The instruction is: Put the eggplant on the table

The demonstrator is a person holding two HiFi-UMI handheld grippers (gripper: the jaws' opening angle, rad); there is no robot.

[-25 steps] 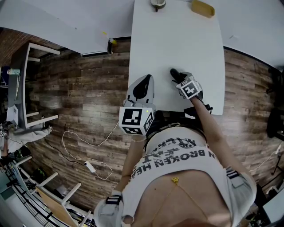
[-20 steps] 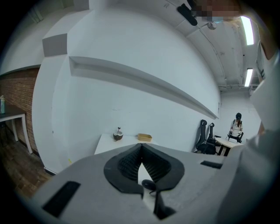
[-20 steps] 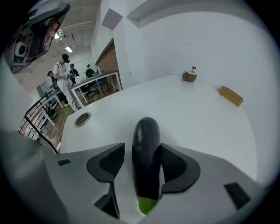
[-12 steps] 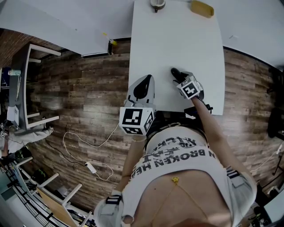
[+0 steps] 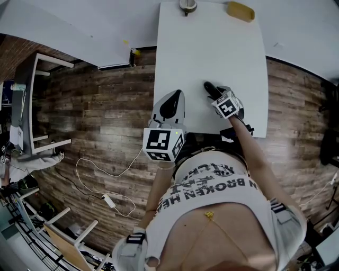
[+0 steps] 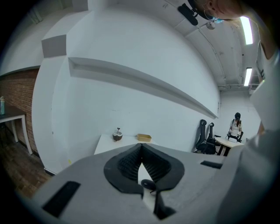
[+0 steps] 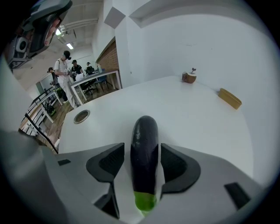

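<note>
A dark purple eggplant (image 7: pixel 144 148) with a green stem end lies lengthwise on the white table (image 7: pixel 197 113), its rounded tip pointing away from me. My right gripper (image 7: pixel 142 154) is open and straddles the eggplant, with a thin gap showing at each pad. In the head view the eggplant (image 5: pixel 210 88) pokes out ahead of the right gripper (image 5: pixel 216 97) near the table's (image 5: pixel 212 47) front right. My left gripper (image 5: pixel 172 95) hovers at the front left edge. Its pads meet at the tip in the left gripper view (image 6: pixel 141 146), shut on nothing.
A shallow tan tray (image 5: pixel 242 10) and a small round brown object (image 5: pixel 188 5) sit at the table's far end. A round cable hole (image 7: pixel 81 116) is set into the tabletop left of the eggplant. Wooden floor with a white cable (image 5: pixel 100 174) lies to the left.
</note>
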